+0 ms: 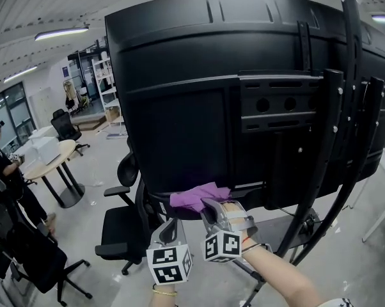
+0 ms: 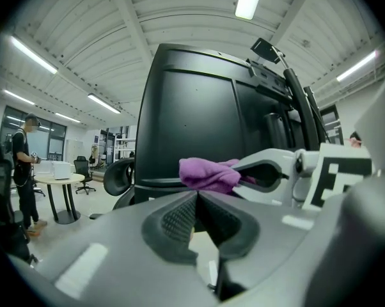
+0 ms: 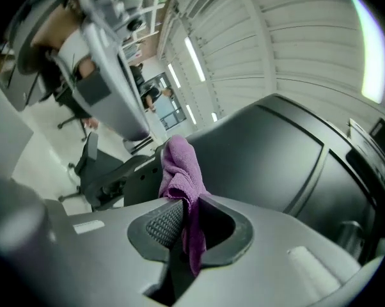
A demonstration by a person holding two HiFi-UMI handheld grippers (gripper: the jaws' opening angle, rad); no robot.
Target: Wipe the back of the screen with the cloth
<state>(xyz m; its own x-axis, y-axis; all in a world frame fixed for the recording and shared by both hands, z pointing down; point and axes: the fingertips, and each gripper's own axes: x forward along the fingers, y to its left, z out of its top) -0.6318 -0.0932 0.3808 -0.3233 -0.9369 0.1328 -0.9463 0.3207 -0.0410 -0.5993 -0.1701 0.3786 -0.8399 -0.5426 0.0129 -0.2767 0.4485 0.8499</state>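
While right hand-held gripper (image 3: 186,221) pinches cloth (image 3: 178,171), low beside screen (image 1: 199,94)

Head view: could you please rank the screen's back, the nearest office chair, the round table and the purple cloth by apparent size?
1. Screen's back, by far.
2. Office chair.
3. Round table, which stands farther off.
4. Purple cloth, close to the table in apparent size, so the last two are unsure.
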